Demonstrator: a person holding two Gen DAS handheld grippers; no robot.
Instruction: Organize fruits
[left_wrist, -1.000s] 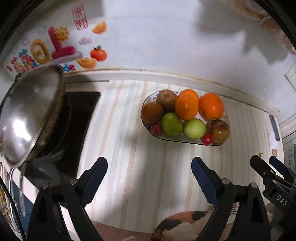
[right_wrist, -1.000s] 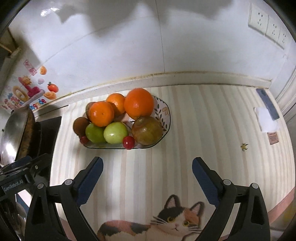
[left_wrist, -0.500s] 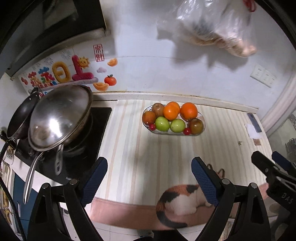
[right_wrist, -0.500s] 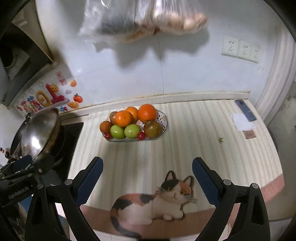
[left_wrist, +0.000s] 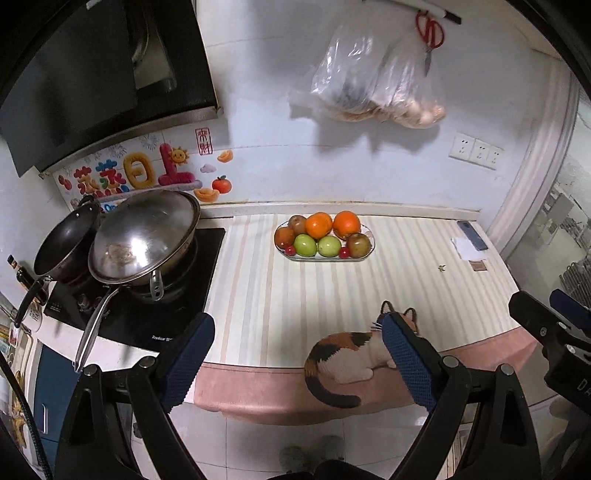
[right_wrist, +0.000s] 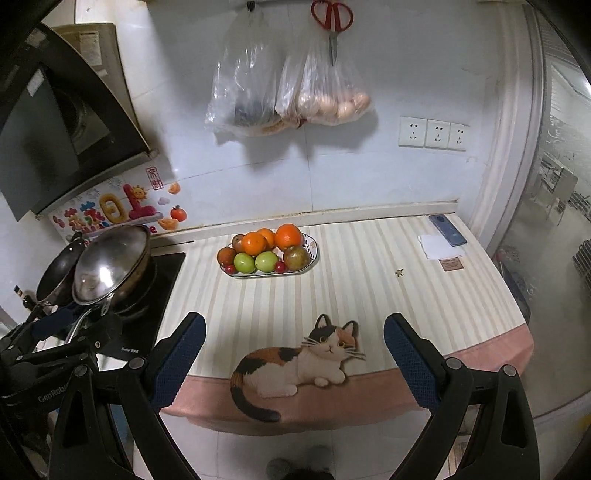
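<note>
On the striped counter, against the back wall, your fruit dish (right_wrist: 309, 246) holds three oranges (right_wrist: 288, 236), two green apples (right_wrist: 245, 262), three brownish fruits (right_wrist: 296, 257) and two small red ones (right_wrist: 280, 266). Well short of the dish, your left gripper (left_wrist: 297, 360) and right gripper (right_wrist: 293, 360) both gape wide — empty, touching nothing.
</note>
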